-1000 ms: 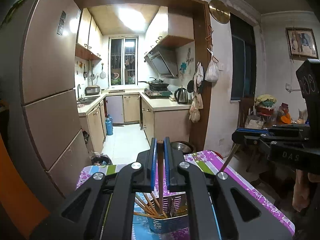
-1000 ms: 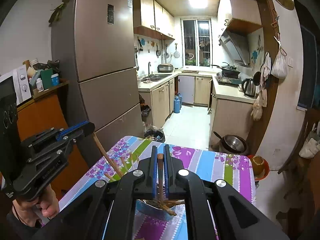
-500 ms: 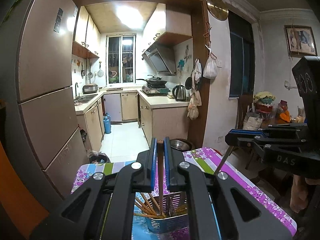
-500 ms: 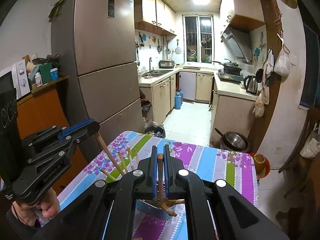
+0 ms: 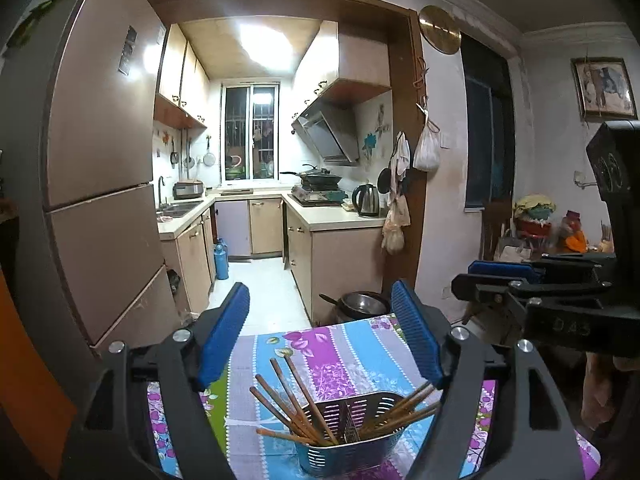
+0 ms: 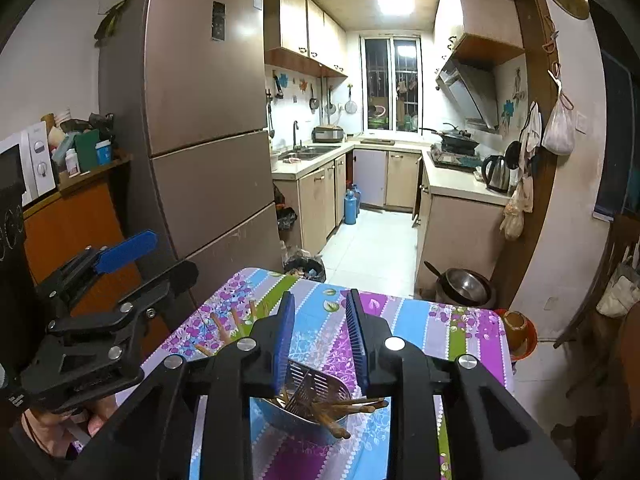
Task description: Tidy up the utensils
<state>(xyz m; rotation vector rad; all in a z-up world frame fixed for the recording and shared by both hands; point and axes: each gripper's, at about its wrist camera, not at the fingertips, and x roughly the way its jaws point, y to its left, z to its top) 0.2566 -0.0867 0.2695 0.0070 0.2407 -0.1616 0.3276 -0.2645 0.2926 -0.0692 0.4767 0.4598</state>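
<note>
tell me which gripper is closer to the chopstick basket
Roughly even, perhaps the right gripper: it hangs open right above the basket. The left gripper is open above it too.

Lit galley kitchen (image 5: 256, 184) — tall fridge (image 6: 200, 120), window (image 6: 390, 80)

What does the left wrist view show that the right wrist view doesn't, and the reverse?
Only the left wrist view shows the framed picture on the wall and the cluttered side table beneath it. Only the right wrist view shows the microwave on the orange cabinet and the person's left hand. Both show the open left gripper and open right gripper, the metal utensil holder with wooden chopsticks on the floral tablecloth, the fridge and the kettle.
</note>
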